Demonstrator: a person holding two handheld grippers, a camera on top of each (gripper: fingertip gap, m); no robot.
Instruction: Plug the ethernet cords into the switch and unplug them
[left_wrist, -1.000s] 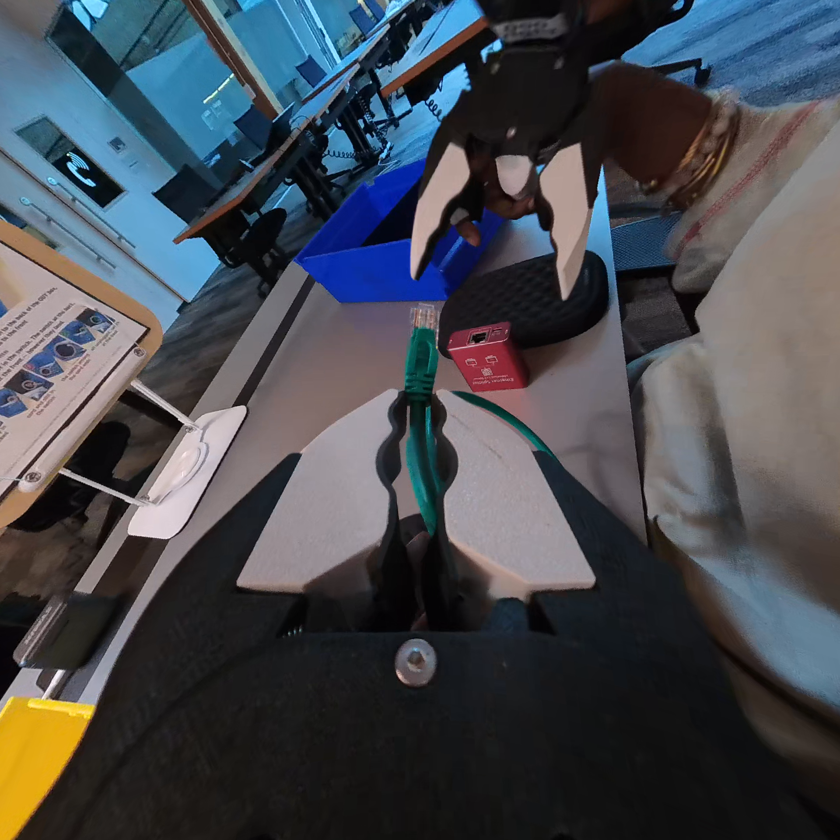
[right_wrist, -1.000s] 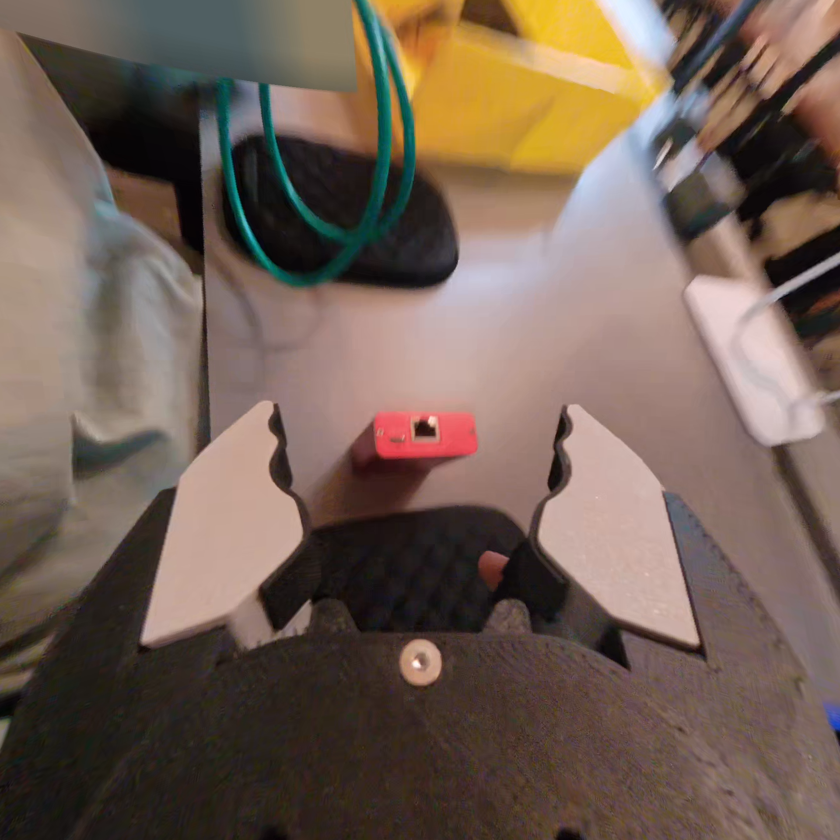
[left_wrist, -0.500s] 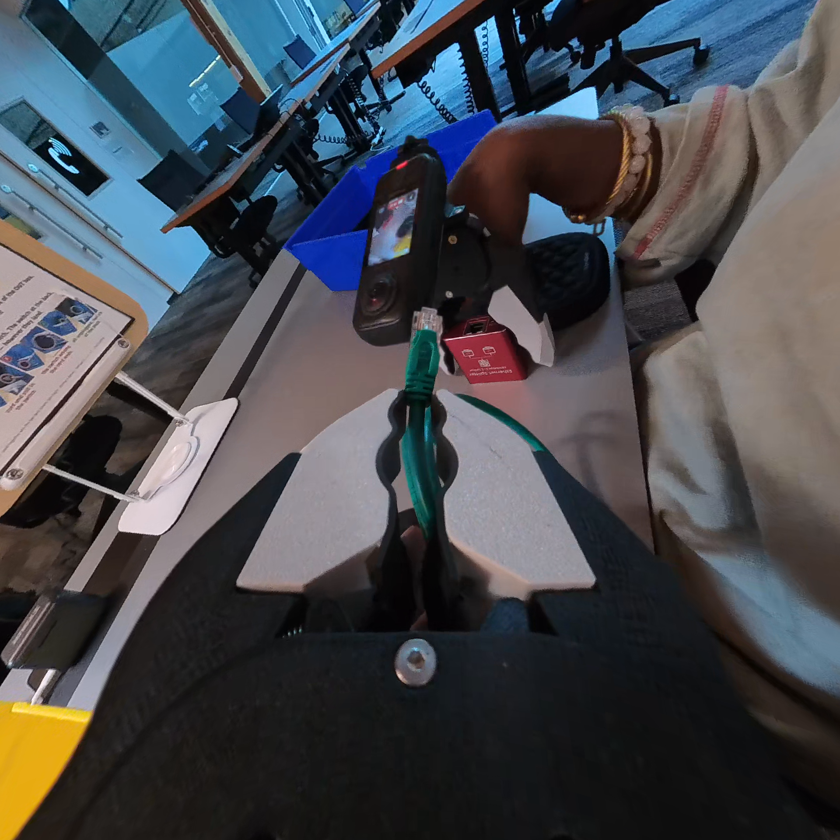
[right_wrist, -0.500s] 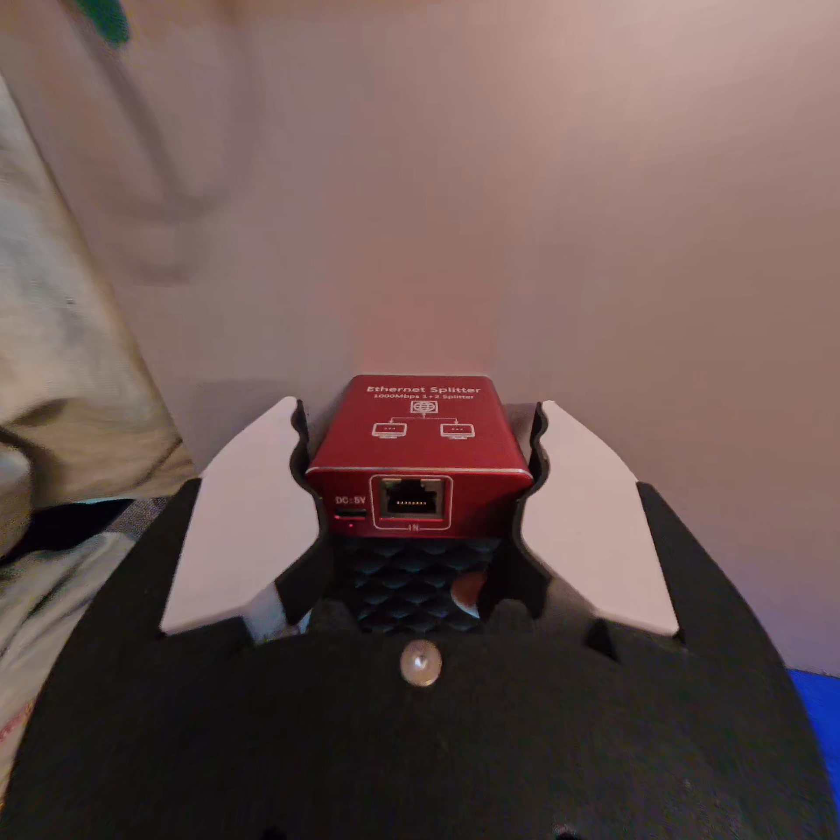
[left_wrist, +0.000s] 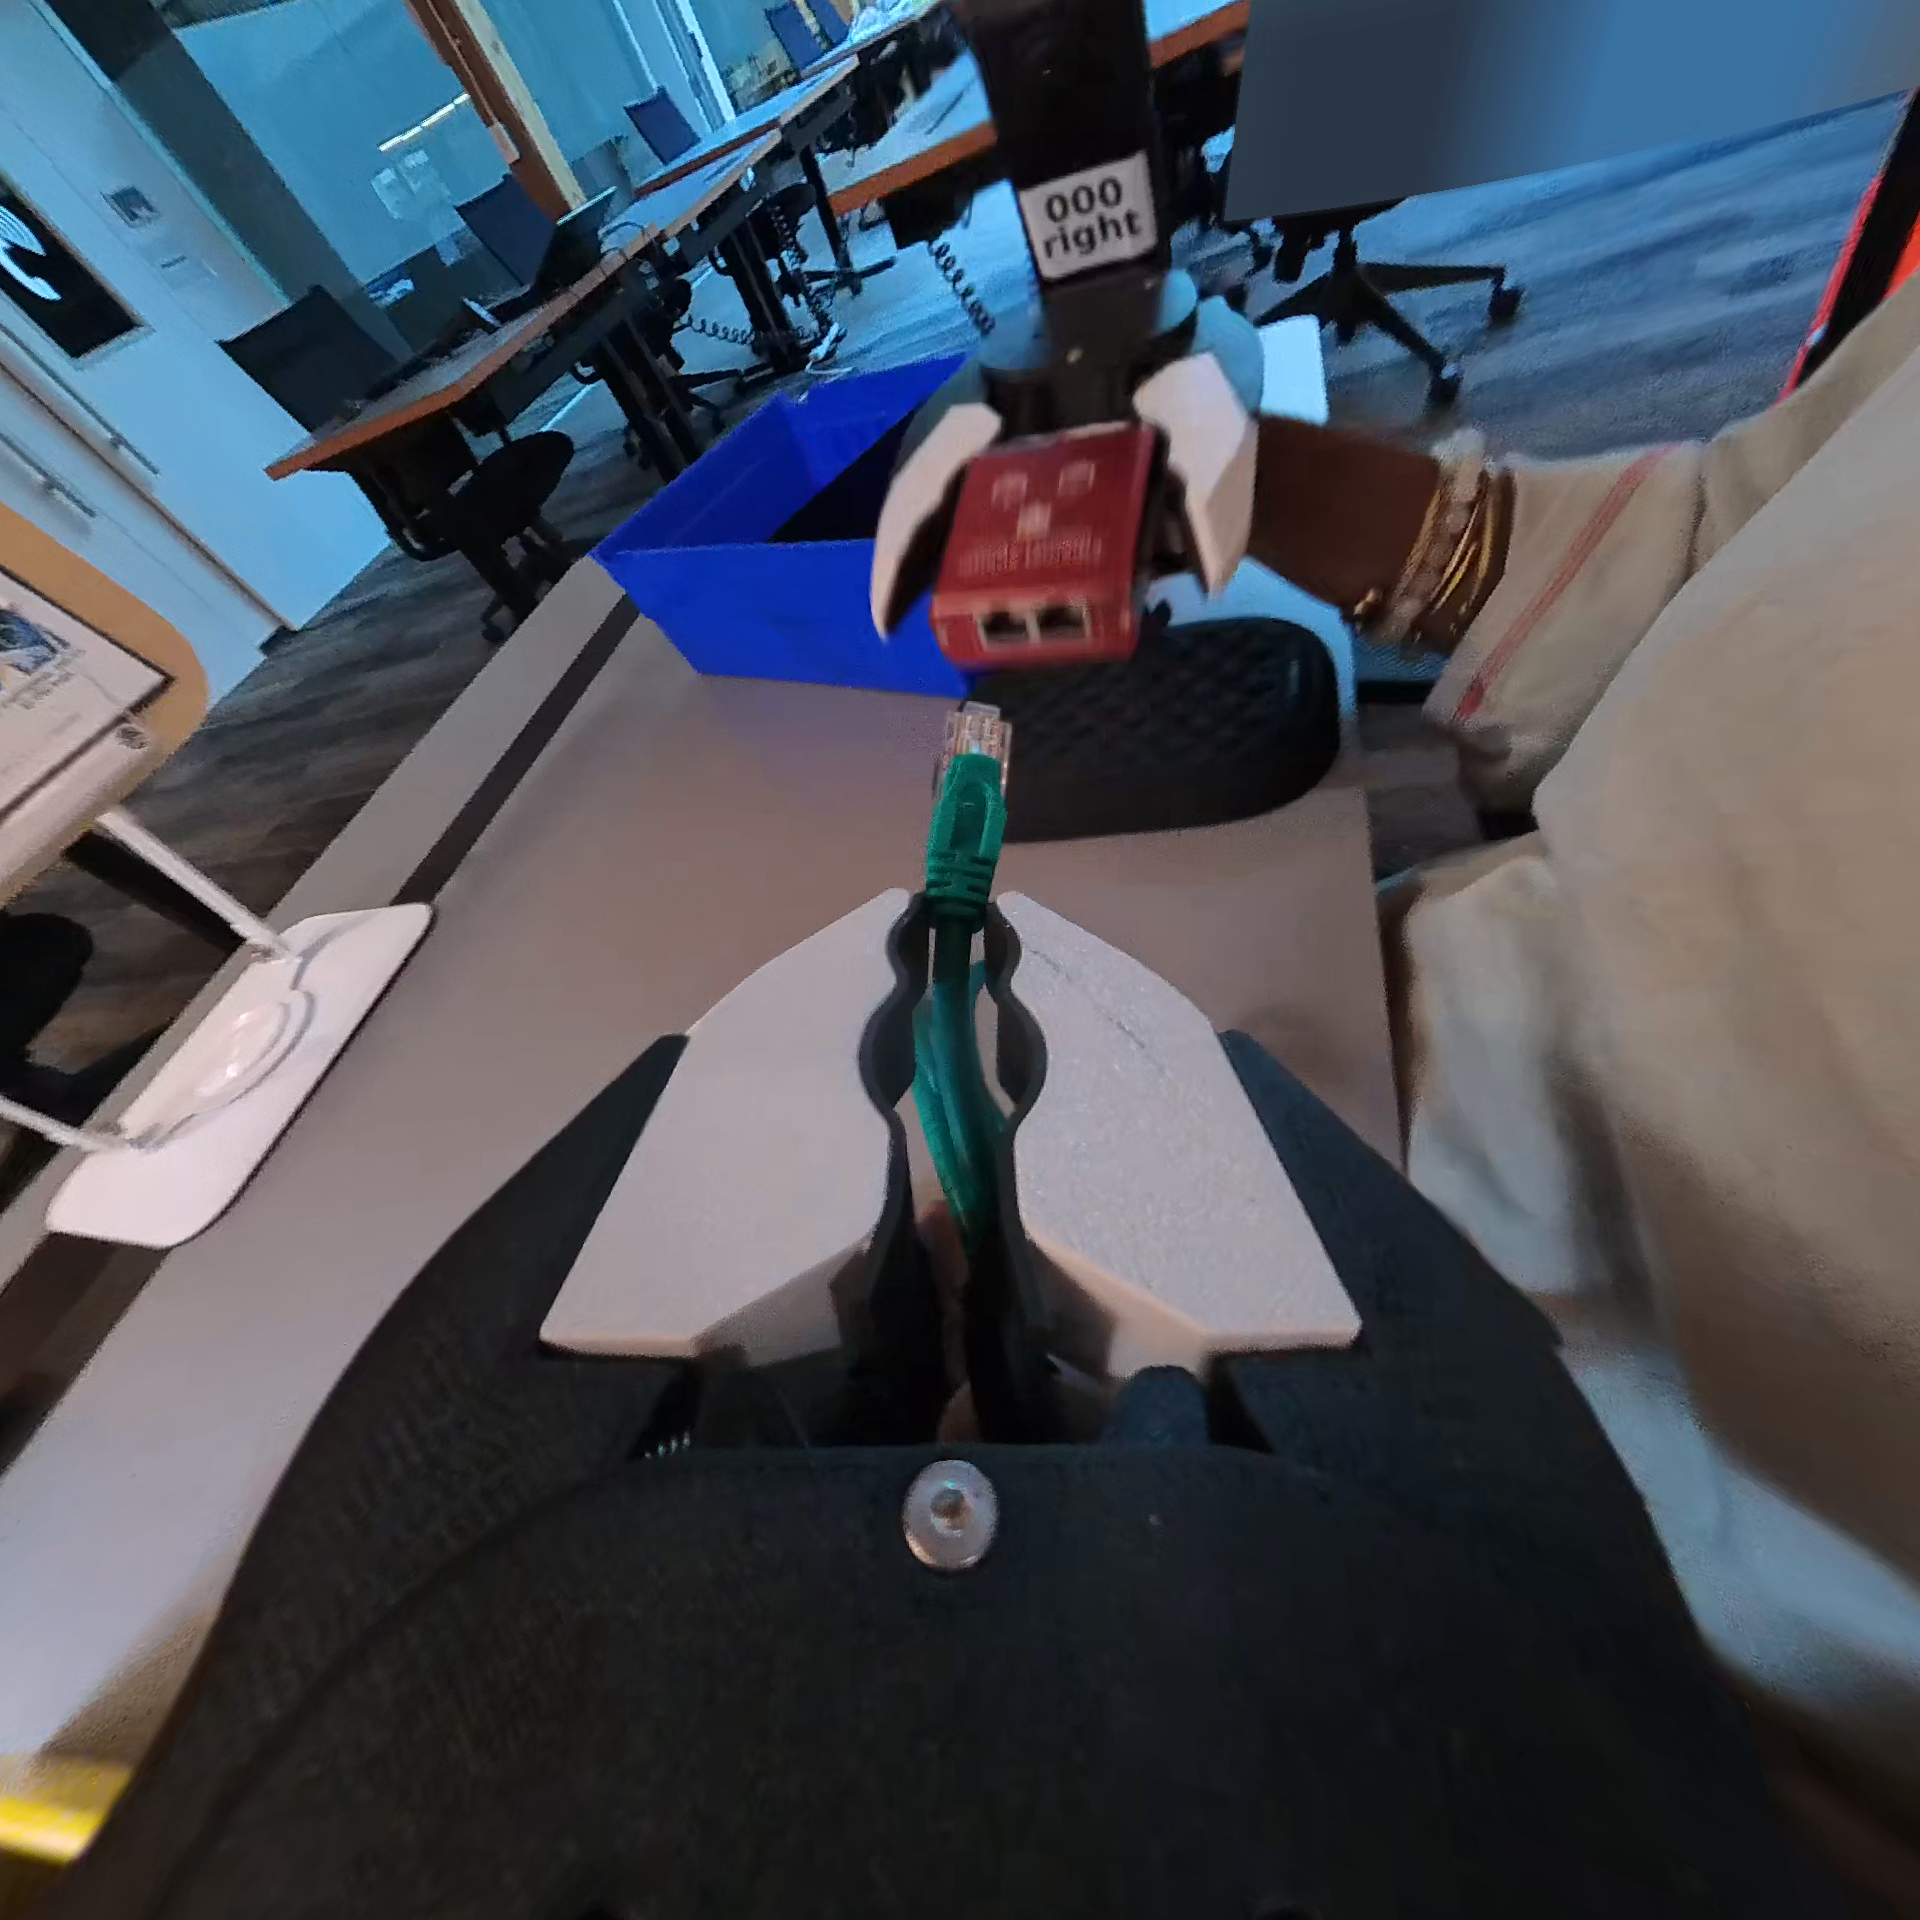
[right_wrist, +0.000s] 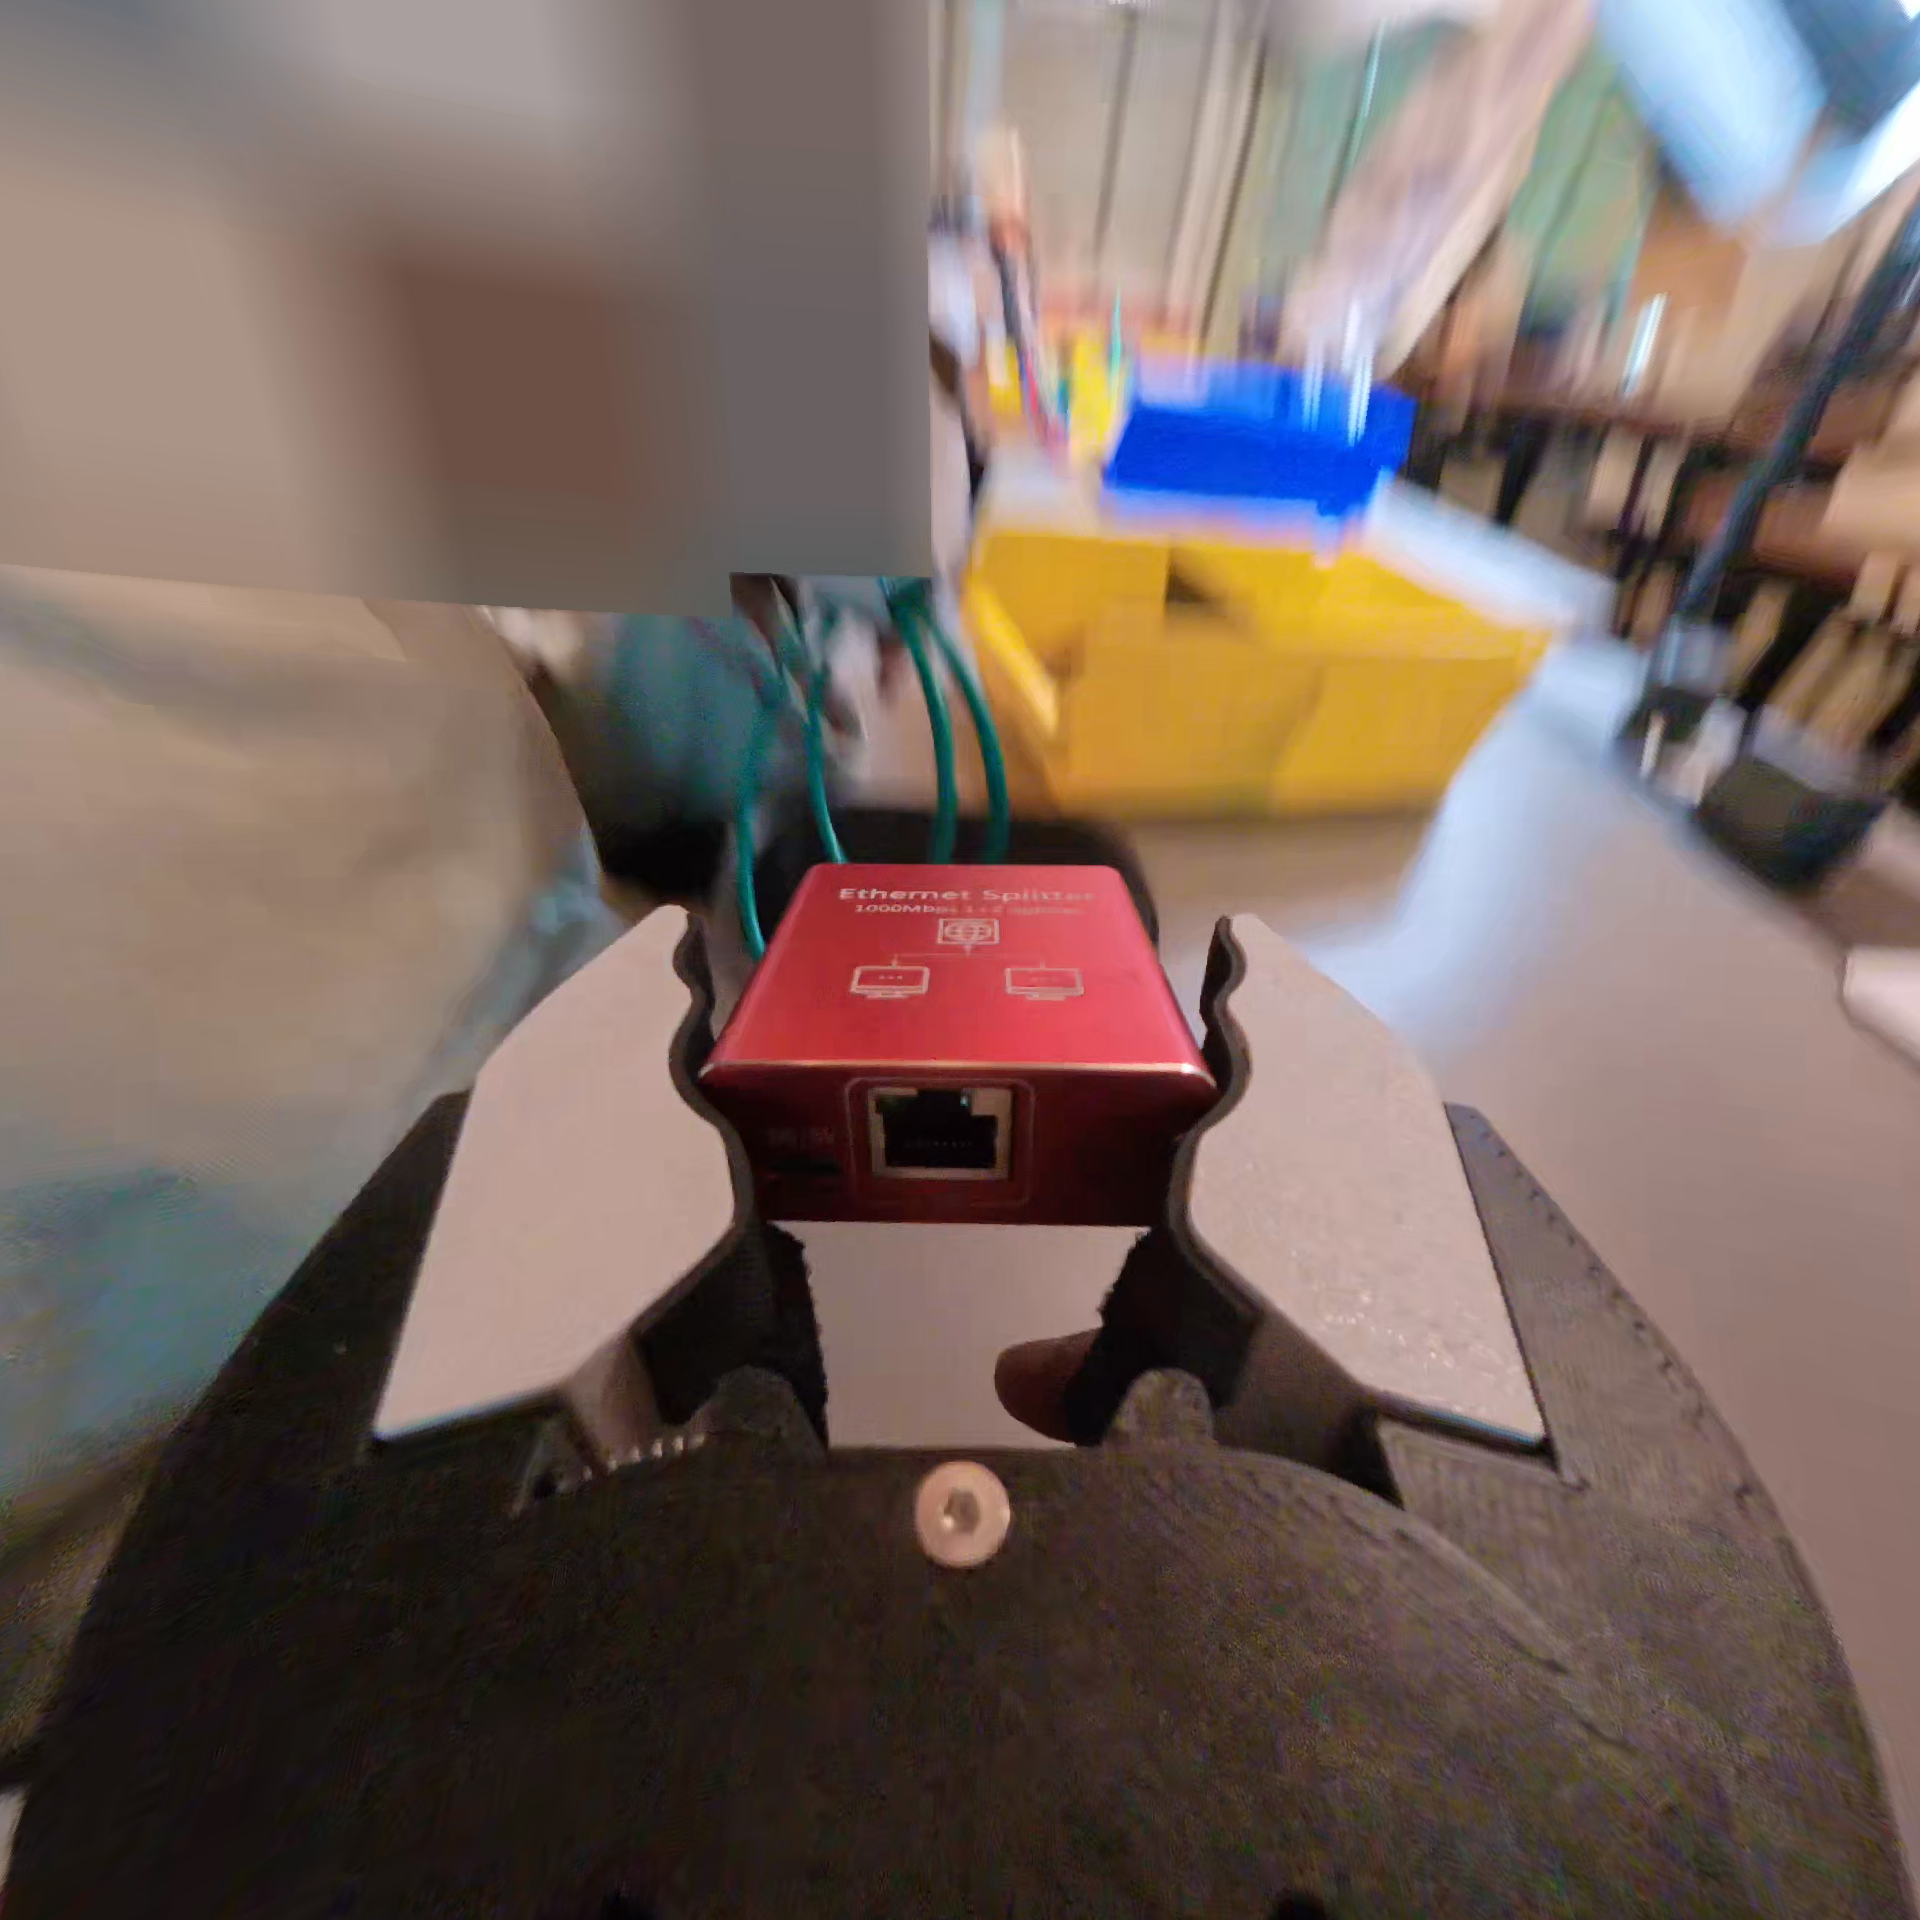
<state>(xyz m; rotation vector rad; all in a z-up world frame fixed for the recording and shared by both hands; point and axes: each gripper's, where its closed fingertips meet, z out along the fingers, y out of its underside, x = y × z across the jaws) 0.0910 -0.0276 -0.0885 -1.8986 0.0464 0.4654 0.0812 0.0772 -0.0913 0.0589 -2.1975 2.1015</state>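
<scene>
My left gripper (left_wrist: 951, 914) is shut on a green ethernet cord (left_wrist: 964, 831). Its clear plug (left_wrist: 977, 732) sticks up past the fingertips. My right gripper (right_wrist: 956, 935) is shut on the small red switch (right_wrist: 951, 997) and holds it in the air. In the left wrist view the switch (left_wrist: 1044, 540) hangs above the table with its two-port face toward the plug, a short gap between them. In the right wrist view the single-port face points at the camera, and loops of the green cord (right_wrist: 945, 748) hang behind the switch.
A blue bin (left_wrist: 769, 582) and a black mesh pad (left_wrist: 1164, 727) sit at the far end of the grey table (left_wrist: 665, 852). A white stand base (left_wrist: 239, 1070) is at the left edge. Yellow bins (right_wrist: 1247, 686) stand behind. A person's sleeve (left_wrist: 1662, 1039) fills the right.
My right gripper has closed on the red switch, lifted it off the table and turned its two-port face toward the plug. My left gripper has kept hold of the cord, nearly still.
</scene>
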